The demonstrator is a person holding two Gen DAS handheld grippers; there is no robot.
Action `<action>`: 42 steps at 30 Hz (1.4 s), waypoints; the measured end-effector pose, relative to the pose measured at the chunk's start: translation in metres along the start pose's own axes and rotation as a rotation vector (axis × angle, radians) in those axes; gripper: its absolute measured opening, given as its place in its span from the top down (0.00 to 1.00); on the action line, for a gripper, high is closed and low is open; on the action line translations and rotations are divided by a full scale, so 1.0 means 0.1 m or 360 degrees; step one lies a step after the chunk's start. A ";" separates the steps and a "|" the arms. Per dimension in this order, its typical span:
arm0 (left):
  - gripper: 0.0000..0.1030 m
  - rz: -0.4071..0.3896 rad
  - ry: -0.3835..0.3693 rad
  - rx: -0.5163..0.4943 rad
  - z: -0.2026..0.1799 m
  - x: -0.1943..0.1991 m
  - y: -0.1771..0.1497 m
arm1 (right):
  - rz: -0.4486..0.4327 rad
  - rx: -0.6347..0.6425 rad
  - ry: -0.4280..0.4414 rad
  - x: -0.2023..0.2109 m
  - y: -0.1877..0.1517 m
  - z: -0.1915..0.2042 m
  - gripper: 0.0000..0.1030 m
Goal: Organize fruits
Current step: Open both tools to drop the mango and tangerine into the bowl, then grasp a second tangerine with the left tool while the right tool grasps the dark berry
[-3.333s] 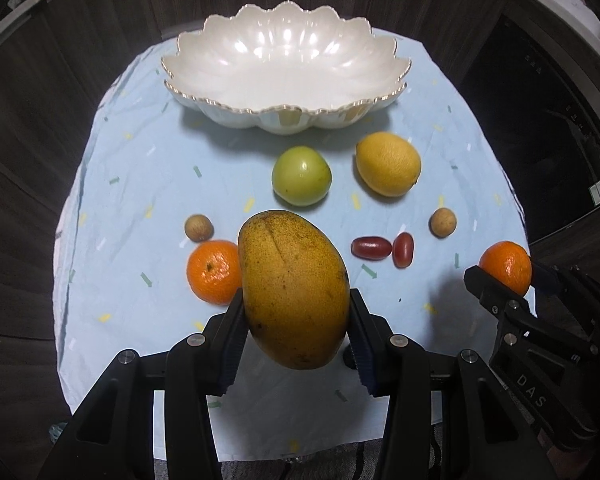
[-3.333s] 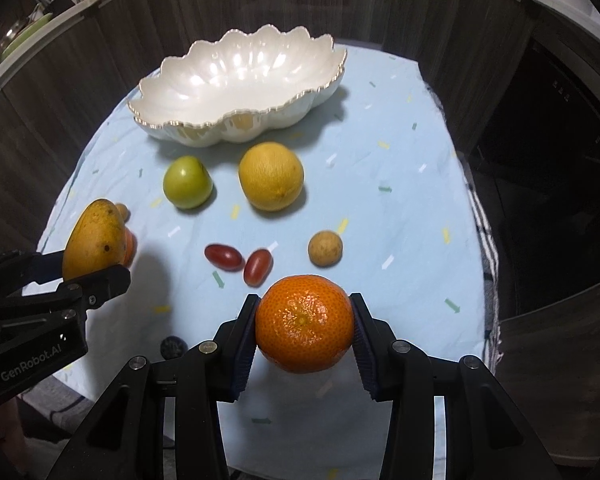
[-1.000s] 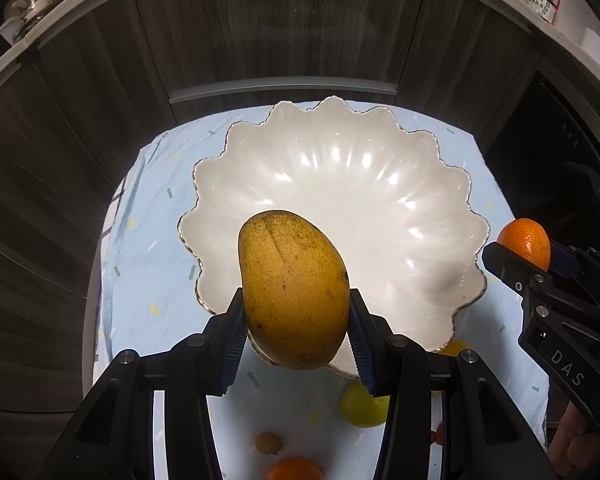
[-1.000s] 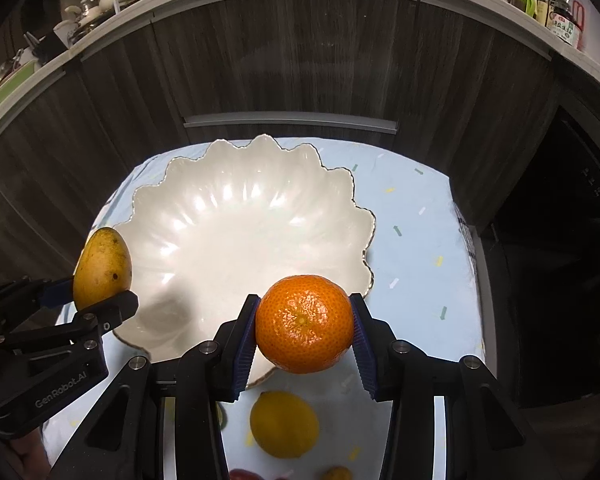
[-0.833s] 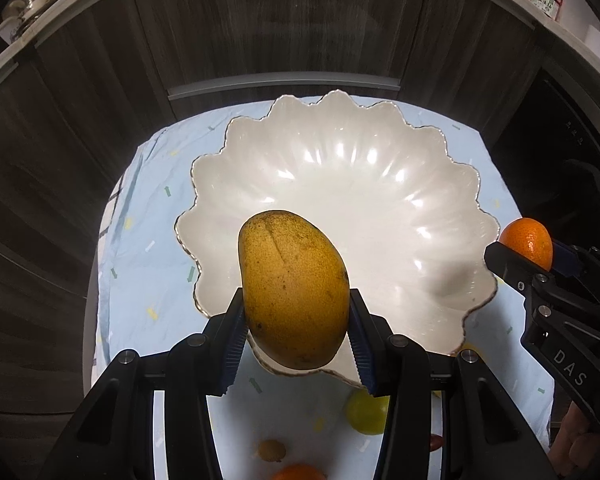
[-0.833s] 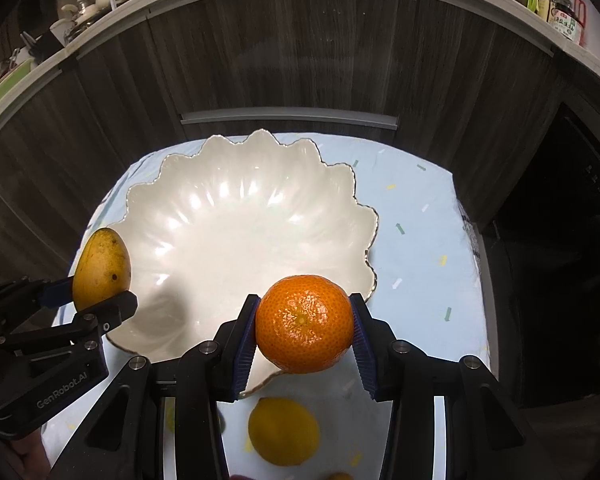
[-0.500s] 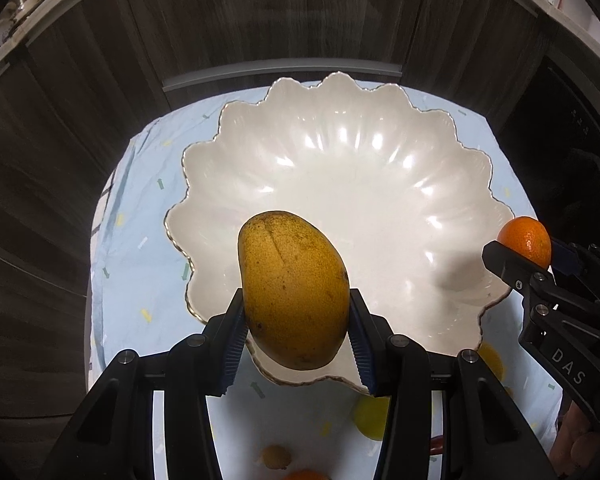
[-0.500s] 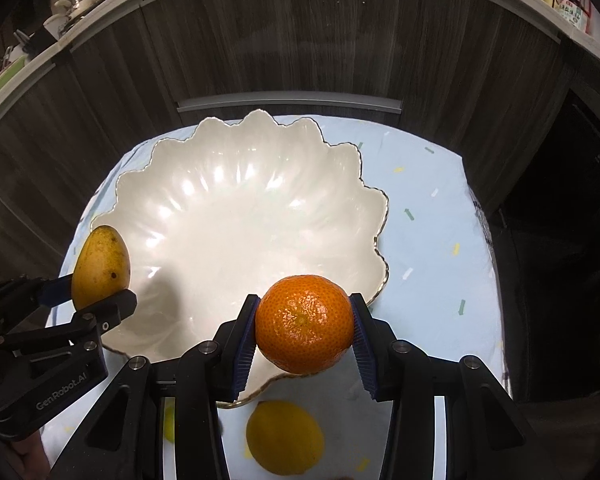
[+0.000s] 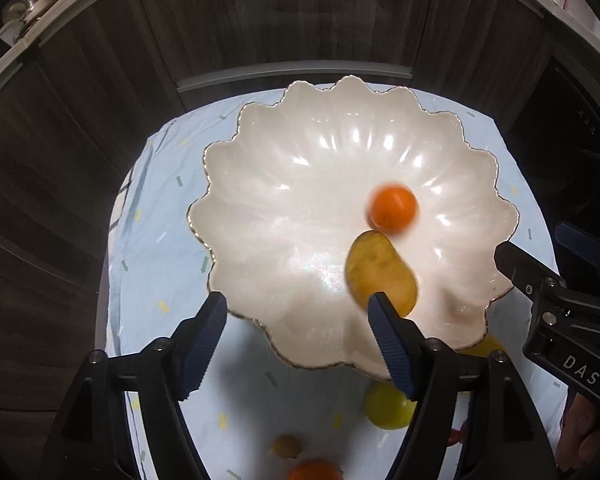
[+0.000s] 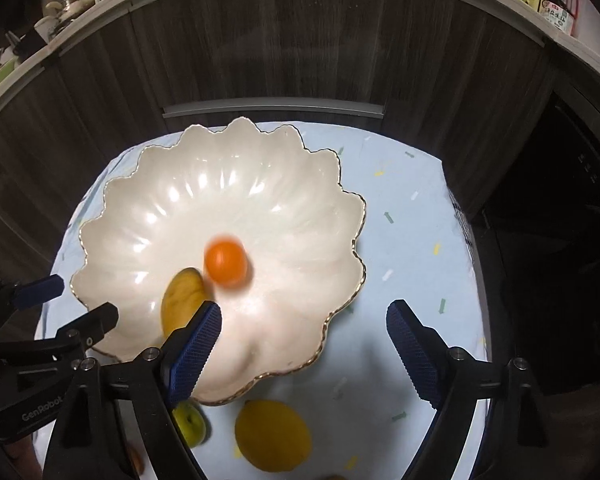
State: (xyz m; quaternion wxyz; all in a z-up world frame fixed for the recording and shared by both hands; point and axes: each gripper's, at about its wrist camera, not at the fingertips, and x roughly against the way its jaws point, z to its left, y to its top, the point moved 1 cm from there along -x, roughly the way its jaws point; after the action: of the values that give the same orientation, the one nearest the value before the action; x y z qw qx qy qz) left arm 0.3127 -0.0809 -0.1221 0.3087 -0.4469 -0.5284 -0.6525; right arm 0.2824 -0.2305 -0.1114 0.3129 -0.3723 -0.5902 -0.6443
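Nearest the lens, the left gripper (image 9: 296, 316) had its jaws spreading with nothing between them, and the right gripper (image 10: 304, 320) likewise stood wide and was opening, empty. Both hung over the near rim of the scalloped white bowl (image 9: 260, 168).

Inside the bowl, at about five o'clock from its centre in the left wrist view, the mango (image 9: 380, 276) lay blurred, seemingly not yet settled. Just beyond it, at about three o'clock, the tangerine (image 9: 394, 210) was blurred too, close to the mango or touching it; I could not tell which.

The risk I judged greatest was the two fruits knocking together and the round tangerine rolling up the smooth glossy wall and out over the low rim. A hard landing could also bruise the mango.

Below the bowl's near edge, the lemon (image 10: 274, 436) and the green fruit (image 10: 190, 424) lay on the pale blue cloth (image 10: 400, 208), unsorted.
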 end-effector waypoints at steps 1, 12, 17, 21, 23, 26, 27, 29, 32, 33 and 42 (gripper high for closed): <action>0.28 -0.0007 0.0006 0.0001 0.00 0.03 -0.01 | 0.0000 -0.0004 0.0000 0.01 0.00 0.00 0.17; 0.22 -0.0099 0.0059 0.0022 0.03 0.33 -0.15 | -0.0044 -0.0019 -0.0009 0.28 -0.13 0.00 0.17; 0.22 -0.0129 0.0053 0.0057 0.06 0.49 -0.24 | -0.0082 -0.0011 -0.0018 0.44 -0.18 0.03 0.17; 0.22 -0.0142 0.0053 0.0061 0.08 0.58 -0.32 | -0.0102 -0.0011 -0.0025 0.54 -0.23 0.05 0.17; 0.21 -0.0146 0.0049 0.0064 0.09 0.62 -0.36 | -0.0115 -0.0008 -0.0027 0.60 -0.25 0.06 0.17; 0.21 -0.0152 0.0037 0.0066 0.10 0.68 -0.42 | -0.0131 0.0000 -0.0028 0.67 -0.30 0.08 0.17; 0.21 -0.0156 0.0034 0.0067 0.11 0.69 -0.44 | -0.0134 0.0003 -0.0028 0.68 -0.31 0.09 0.17; 0.21 -0.0161 0.0029 0.0067 0.12 0.72 -0.47 | -0.0143 0.0011 -0.0033 0.72 -0.34 0.10 0.17; 0.21 -0.0166 0.0028 0.0068 0.12 0.75 -0.52 | -0.0148 0.0019 -0.0042 0.75 -0.38 0.11 0.17; 0.21 -0.0167 0.0025 0.0070 0.12 0.75 -0.53 | -0.0147 0.0020 -0.0044 0.76 -0.39 0.11 0.17; 0.21 -0.0180 0.0018 0.0066 0.13 0.80 -0.66 | -0.0150 0.0044 -0.0051 0.83 -0.51 0.16 0.17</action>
State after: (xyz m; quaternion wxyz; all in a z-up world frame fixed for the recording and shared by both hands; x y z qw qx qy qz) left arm 0.2253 -0.0461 -0.0761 0.2834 -0.4062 -0.5643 -0.6605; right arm 0.1975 -0.2060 -0.0674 0.2778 -0.3499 -0.6209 -0.6441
